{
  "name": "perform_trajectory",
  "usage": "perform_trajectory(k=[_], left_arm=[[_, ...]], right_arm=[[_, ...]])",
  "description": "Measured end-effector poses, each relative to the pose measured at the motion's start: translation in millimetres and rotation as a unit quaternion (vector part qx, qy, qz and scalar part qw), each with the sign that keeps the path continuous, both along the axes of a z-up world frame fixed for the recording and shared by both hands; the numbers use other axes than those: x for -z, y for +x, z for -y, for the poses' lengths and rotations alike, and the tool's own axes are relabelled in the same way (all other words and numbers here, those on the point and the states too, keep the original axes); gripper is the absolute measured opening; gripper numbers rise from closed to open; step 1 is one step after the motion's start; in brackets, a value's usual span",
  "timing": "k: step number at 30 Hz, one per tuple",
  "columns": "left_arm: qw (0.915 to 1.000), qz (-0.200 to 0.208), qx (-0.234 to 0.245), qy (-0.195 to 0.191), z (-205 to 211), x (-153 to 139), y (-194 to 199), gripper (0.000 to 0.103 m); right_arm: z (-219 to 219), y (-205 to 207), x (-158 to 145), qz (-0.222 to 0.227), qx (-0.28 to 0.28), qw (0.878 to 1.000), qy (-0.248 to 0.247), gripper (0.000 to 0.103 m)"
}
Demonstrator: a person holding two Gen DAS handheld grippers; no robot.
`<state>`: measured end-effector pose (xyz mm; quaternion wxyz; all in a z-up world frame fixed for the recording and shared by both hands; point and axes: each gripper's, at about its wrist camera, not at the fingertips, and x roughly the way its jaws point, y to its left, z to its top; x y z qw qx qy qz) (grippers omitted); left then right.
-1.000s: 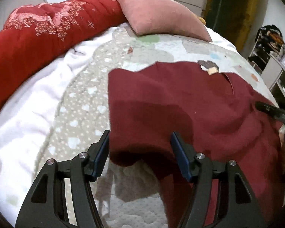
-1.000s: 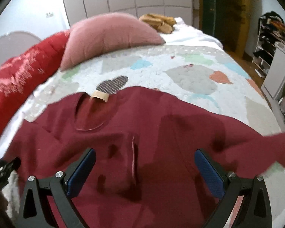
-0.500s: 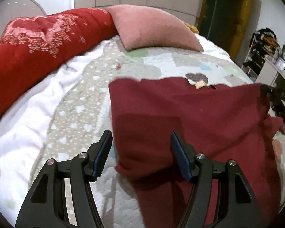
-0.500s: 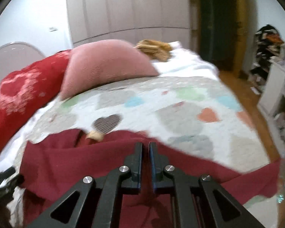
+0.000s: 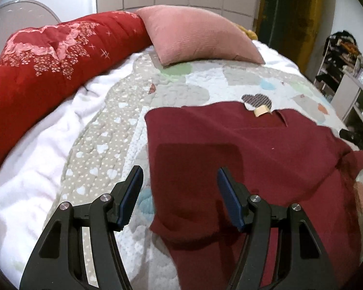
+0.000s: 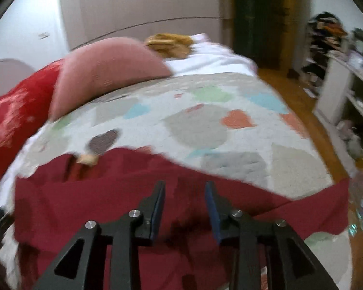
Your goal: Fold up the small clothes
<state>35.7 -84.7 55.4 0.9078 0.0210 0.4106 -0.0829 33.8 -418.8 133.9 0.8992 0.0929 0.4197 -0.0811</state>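
Note:
A dark red small top (image 5: 254,159) lies spread on the heart-patterned quilt (image 5: 104,145), its beige neck label (image 5: 260,111) at the far edge. Its left side is folded over, with the fold's edge below my left gripper (image 5: 180,188). That gripper hovers open with nothing pinched. In the right wrist view the top (image 6: 84,198) fills the lower picture, blurred. My right gripper (image 6: 185,186) hangs over its middle with the jaws opening a little way. No cloth is caught between the pads. The right gripper's black tip (image 5: 355,137) shows at the left view's right edge.
A pink pillow (image 5: 196,36) and a rolled red duvet (image 5: 48,60) lie at the head of the bed. White shelving (image 6: 338,91) and wooden floor (image 6: 300,101) lie off the bed's right edge. A yellowish cloth bundle (image 6: 169,42) sits behind the pillow.
My right gripper went from wide open to shut, then parted a little, while drawing up and back. The top's left side now lies flat, folded on the bed. My left gripper stayed open.

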Motion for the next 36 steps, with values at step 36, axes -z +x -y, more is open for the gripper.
perform_trajectory(k=[36], left_arm=[[0.9989,-0.018,0.036,-0.024,50,-5,-23,0.069]], right_arm=[[141,-97,6,-0.012,0.179,0.981,0.068,0.042]])
